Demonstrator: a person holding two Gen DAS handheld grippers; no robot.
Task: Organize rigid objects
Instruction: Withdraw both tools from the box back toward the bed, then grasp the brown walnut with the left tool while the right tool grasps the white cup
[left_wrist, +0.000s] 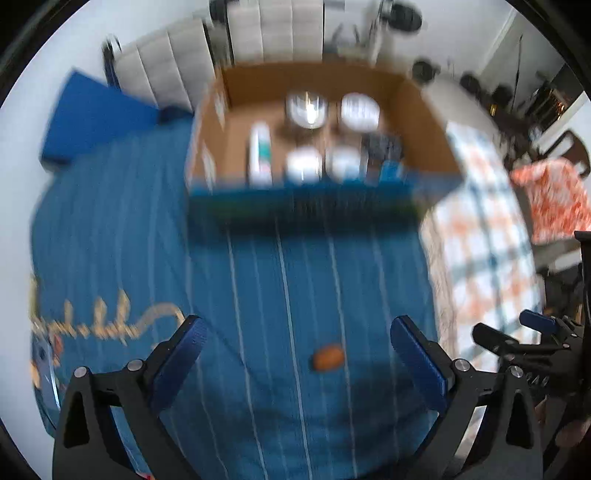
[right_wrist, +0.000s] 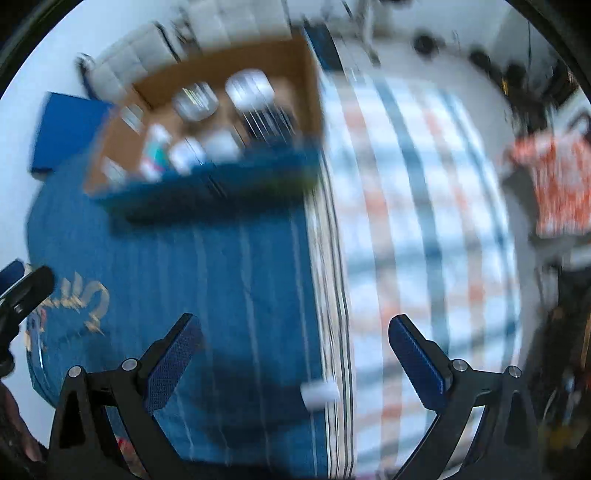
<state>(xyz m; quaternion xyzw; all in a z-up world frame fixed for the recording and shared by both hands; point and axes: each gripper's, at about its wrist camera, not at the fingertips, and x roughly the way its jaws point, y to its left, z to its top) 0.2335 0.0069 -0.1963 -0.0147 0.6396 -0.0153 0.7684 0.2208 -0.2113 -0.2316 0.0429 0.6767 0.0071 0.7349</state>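
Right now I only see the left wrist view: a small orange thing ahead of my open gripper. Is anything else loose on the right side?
Observer: Yes. A small white object lies just ahead of the right gripper, at the seam where the blue cloth meets the plaid cloth.
Operator: Is that gripper holding anything?
Observer: No. It is open, with nothing between its fingers.
Operator: Does it face the box?
Observer: Not squarely. The box sits up and to the left in its view; the plaid cloth fills the right of its view.
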